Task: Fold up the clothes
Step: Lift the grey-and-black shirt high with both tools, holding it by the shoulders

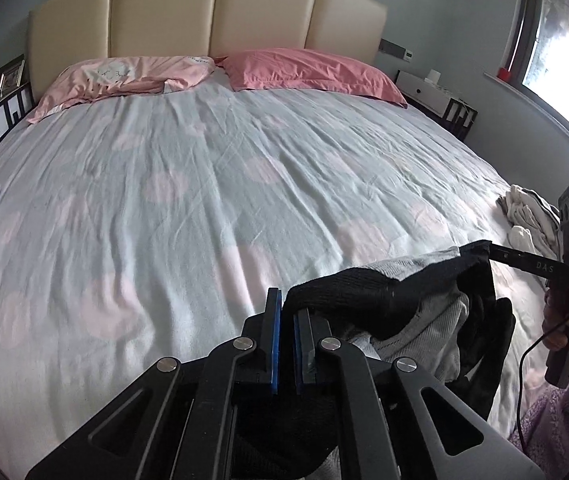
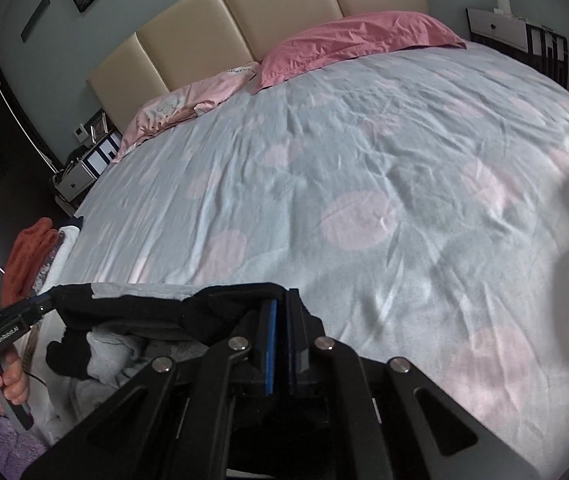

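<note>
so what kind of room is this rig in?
A home bedroom, almost certainly. A large bed with a padded cream headboard and two pink pillows fills both views, and a white nightstand stands beside it. Loose clothes lie near the bed's edge.

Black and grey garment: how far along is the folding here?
Done: possibly folded items lie at the bed's left edge. In hand: both tongs, left and right, are shut on the black and grey garment, stretched between them above the bed, unfolded. Left: this garment, plus the rumpled pale pile.
</note>
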### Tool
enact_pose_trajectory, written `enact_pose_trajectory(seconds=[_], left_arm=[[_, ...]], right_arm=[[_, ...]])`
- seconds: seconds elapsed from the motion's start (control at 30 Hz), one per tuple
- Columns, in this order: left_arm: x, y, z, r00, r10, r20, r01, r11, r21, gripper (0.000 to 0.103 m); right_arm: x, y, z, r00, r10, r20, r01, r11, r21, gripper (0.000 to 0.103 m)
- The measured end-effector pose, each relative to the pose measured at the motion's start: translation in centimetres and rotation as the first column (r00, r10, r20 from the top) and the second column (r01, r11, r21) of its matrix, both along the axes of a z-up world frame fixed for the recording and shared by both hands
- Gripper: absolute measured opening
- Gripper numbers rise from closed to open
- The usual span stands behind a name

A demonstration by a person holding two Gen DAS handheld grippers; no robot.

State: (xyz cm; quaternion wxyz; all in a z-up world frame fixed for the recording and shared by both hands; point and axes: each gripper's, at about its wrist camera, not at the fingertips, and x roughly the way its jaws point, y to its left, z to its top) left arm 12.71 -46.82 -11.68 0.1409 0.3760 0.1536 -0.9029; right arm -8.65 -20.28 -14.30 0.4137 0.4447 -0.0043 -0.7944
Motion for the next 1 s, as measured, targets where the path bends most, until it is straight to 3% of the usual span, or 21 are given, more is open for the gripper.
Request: enact_pose_trajectory(seconds=[0.23, 0.47, 0.57, 0.73, 1.0], left_arm=[[0.6, -0.4, 1.1, 0.998, 0.054, -0.04, -0.054, 0.999, 0.006, 0.004], [3.5, 1.0, 7.3, 0.977, 0.099, -0.188, -0.109, 0.993, -0.041, 0.003], [5.1, 1.8, 10.6, 0.966, 0.104, -0.238, -0.123, 0.99, -0.063, 0.003], [8.0, 4.2, 18.1, 0.94, 0.059, -0.335, -0.111, 0.984, -0.137, 0.003], [13.5, 9.5, 30.6, 0.863, -0.037, -0.503, -0.122, 0.953, -0.278, 0.003]], right_arm=[[1.2, -0.2, 1.1, 0.997, -0.006, -0.082, 0.006, 1.0, -0.001, 0.003], [4.6, 1.1, 6.8, 0.965, -0.076, -0.252, 0.06, 0.996, -0.07, 0.002], [6.5, 1.9, 10.7, 0.943, -0.112, -0.313, 0.077, 0.989, -0.123, 0.002], [9.5, 3.5, 19.0, 0.878, -0.186, -0.441, 0.104, 0.974, -0.203, 0.002], [14.6, 8.1, 33.0, 0.757, -0.282, -0.59, 0.078, 0.935, -0.347, 0.002]])
